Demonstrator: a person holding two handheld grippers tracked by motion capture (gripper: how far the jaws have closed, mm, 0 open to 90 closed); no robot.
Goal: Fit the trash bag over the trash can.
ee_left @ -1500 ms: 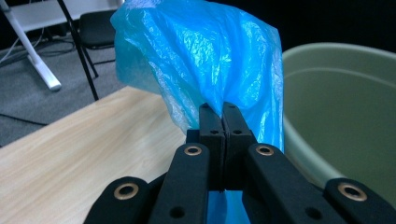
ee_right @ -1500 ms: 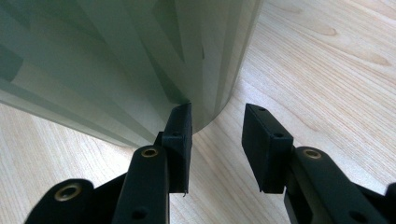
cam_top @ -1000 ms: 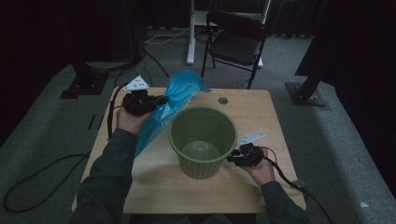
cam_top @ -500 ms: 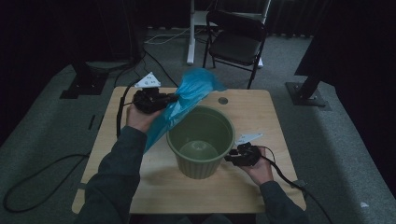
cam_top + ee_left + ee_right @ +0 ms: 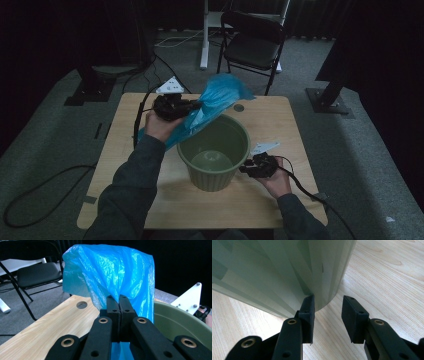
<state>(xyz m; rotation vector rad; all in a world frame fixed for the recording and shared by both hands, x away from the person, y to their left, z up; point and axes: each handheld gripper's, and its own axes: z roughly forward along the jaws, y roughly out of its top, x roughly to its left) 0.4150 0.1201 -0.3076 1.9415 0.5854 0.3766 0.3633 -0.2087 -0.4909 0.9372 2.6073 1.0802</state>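
Wooden table (image 5: 125, 150) — left gripper (image 5: 119, 300) pinching blue bag (image 5: 117, 272)

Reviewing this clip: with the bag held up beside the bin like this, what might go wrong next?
The left gripper is shut on just a small pinch of the thin blue bag, so the film may slip out or tear if tugged. The right gripper is open against the green bin's outer wall rather than clamped on it, so the bin could slide or tip on the table if the bag drags on its rim.

Thin glossy crinkled plastic bag (image 5: 117, 272), matt ribbed plastic bin (image 5: 215, 150), smooth pale wood-grain table (image 5: 280, 120).
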